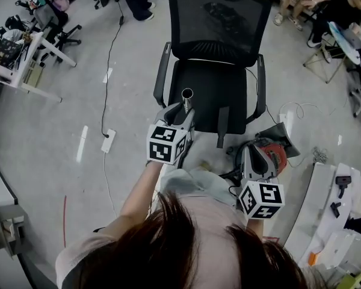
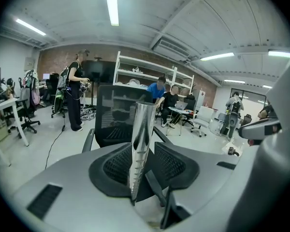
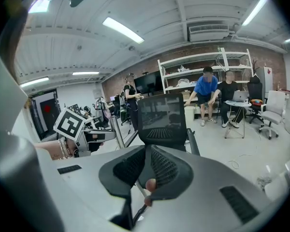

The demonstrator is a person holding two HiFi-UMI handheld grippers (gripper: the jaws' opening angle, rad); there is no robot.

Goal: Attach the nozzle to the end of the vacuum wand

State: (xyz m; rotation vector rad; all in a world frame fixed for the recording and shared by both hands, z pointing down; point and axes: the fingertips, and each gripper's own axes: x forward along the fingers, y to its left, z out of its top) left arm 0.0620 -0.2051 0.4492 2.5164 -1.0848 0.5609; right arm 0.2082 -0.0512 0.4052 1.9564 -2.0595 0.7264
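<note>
The chrome vacuum wand (image 1: 187, 98) stands upright in front of the black office chair (image 1: 219, 53). My left gripper (image 1: 182, 112) is open with the wand (image 2: 144, 124) between its jaws, and the right pad (image 2: 176, 163) stands clear of the tube. A dark, long, nozzle-like piece (image 1: 222, 127) hangs over the seat's front edge. My right gripper (image 1: 253, 152) is shut beside the red and grey vacuum body (image 1: 275, 155) on the floor. In the right gripper view its pads (image 3: 162, 166) meet on a thin stem with a small pinkish blob (image 3: 149, 183) that I cannot identify. The wand (image 3: 116, 129) shows at left there.
A power strip (image 1: 108, 142) and its cable lie on the floor to the left. Desks with clutter (image 1: 18, 53) stand at far left. A white bench (image 1: 340, 221) with small black parts is at right. People sit and stand behind the chair.
</note>
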